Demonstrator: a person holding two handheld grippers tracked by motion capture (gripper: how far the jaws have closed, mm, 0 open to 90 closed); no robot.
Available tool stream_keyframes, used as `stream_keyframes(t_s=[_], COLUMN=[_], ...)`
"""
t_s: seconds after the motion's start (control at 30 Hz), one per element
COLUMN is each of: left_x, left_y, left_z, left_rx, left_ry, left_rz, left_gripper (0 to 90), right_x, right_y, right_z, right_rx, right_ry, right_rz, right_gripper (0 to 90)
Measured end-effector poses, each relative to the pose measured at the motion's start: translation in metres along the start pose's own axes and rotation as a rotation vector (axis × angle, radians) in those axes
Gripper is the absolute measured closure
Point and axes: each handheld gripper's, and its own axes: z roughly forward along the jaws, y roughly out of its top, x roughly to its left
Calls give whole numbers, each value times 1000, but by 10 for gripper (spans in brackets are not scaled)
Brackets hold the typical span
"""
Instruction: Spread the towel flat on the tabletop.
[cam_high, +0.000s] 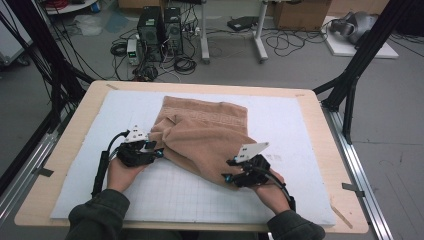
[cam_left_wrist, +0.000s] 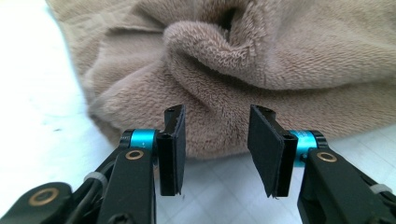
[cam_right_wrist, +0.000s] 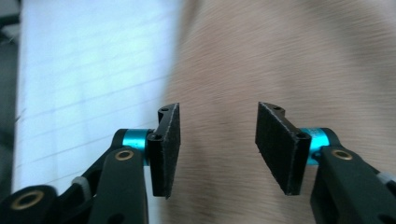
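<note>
Both grippers are gaping wide: the left gripper (cam_left_wrist: 215, 149) is facing a bunched towel (cam_left_wrist: 261, 60) fold filling the upper frame, the right gripper (cam_right_wrist: 217, 149) is hovering over blurred towel at centre-right

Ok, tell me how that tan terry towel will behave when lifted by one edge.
The tan terry towel already lies in soft rumpled folds, so it will probably droop and drag. Its looped pile looks grippy, unlikely to slip. It probably won't roll.
</note>
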Motion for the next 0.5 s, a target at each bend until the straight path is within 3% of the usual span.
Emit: stream_keyframes(t_s=[0.07, 0.13, 0.2, 0.23, 0.3, 0.37, 0.5], left_x=[2, 1, 0, -1, -5, -12, -31], left_y=[-4, -4, -4, -4, -3, -2, -9], left_z=[11, 12, 11, 9, 4, -8, -37], left_rx=[59, 43, 51, 53, 61, 39, -24], left_ry=[4, 22, 12, 13, 16, 15, -1], left_rz=[-6, 3, 9, 14, 33, 51, 69], left_gripper=[611, 690, 804, 827, 841, 844, 845], right_x=[7, 14, 15, 14, 7, 2, 2], right_y=[-2, -4, -6, -7, -8, -8, -5], right_z=[12, 23, 31, 31, 29, 23, 3], right_rx=[7, 52, 84, 69, 51, 33, 15], right_ry=[62, 60, 27, 6, 29, 42, 36], right_rz=[12, -15, -42, -51, -28, -9, -32], right_gripper=[461, 472, 580, 674, 799, 825, 831])
